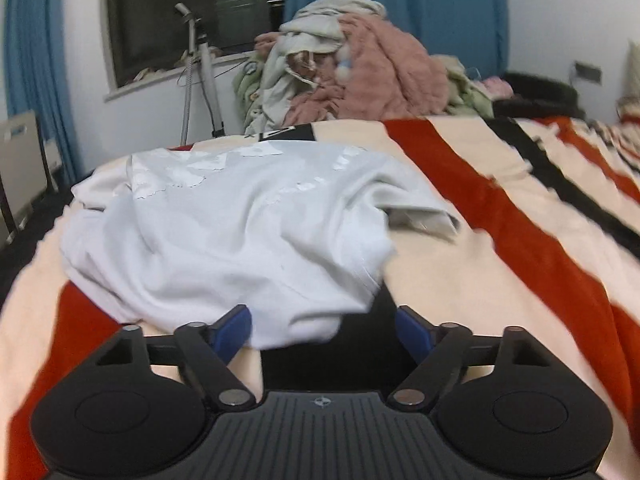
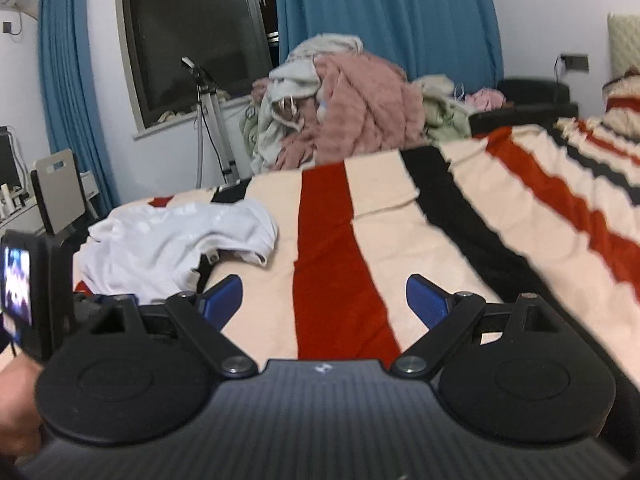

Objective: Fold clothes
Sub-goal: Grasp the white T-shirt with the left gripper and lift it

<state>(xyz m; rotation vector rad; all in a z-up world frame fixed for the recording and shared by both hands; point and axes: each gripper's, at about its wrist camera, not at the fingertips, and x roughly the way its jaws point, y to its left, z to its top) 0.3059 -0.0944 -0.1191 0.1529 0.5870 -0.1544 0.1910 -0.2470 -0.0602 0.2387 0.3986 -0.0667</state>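
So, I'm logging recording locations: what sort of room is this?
Most likely a bedroom at home: a bed under a striped blanket, a heap of unfolded clothes behind it, and blue curtains by a dark window.

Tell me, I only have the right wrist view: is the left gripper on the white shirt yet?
Observer: The left gripper is open, and the shirt's near edge lies between its fingers.
Operator: Is it pinched?
Observer: No, the fingers stand wide apart, the cloth only draped over the left one.
Operator: Anything under that edge?
Observer: A black stripe of the blanket shows beneath the shirt, between the fingers.
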